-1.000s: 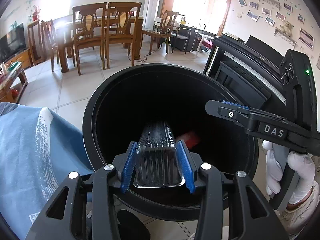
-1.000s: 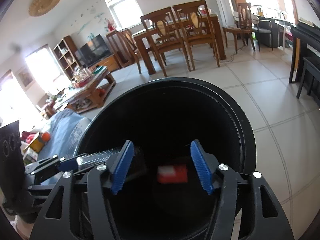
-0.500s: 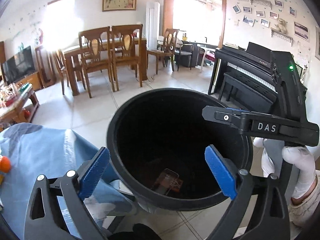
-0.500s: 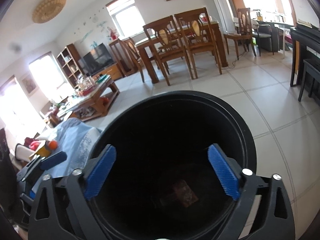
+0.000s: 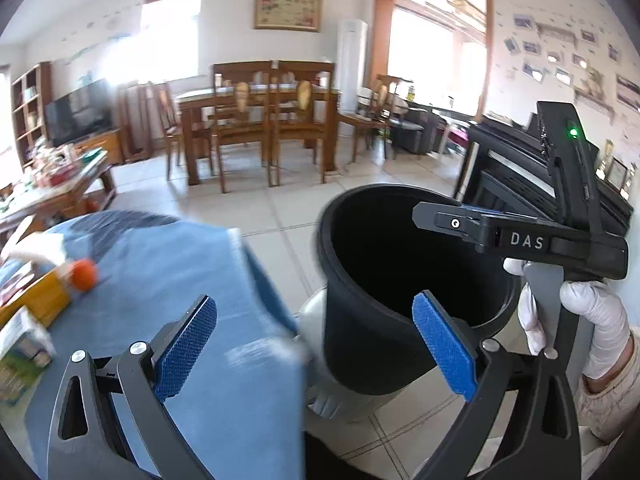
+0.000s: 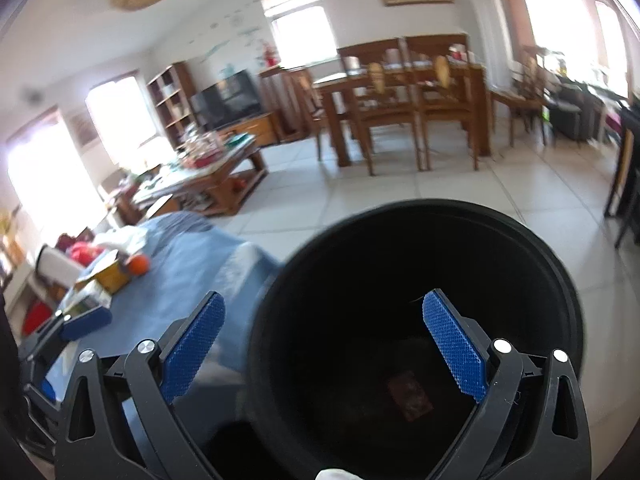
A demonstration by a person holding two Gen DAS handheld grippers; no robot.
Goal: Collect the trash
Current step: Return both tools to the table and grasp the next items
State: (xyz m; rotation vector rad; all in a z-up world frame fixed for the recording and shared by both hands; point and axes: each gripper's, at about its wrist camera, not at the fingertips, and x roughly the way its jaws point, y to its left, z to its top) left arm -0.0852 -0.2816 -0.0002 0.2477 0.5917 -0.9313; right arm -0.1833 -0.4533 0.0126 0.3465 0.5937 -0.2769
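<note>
Bin (image 6: 420,248) is seen at 3 o'clock of the blue cloth (image 5: 192,280). Left gripper (image 5: 316,344) and right gripper (image 6: 324,344) are spread wide, nothing pinched, jaws just opened.

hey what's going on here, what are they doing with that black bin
A person is clearing trash from a table with a blue cloth into the black bin beside it. Both the left hand-held gripper and the right hand-held gripper have just been opening; their jaws now stand wide with nothing between them. A reddish piece of trash lies at the bin's bottom. More items, including an orange ball, wait on the table.
</note>
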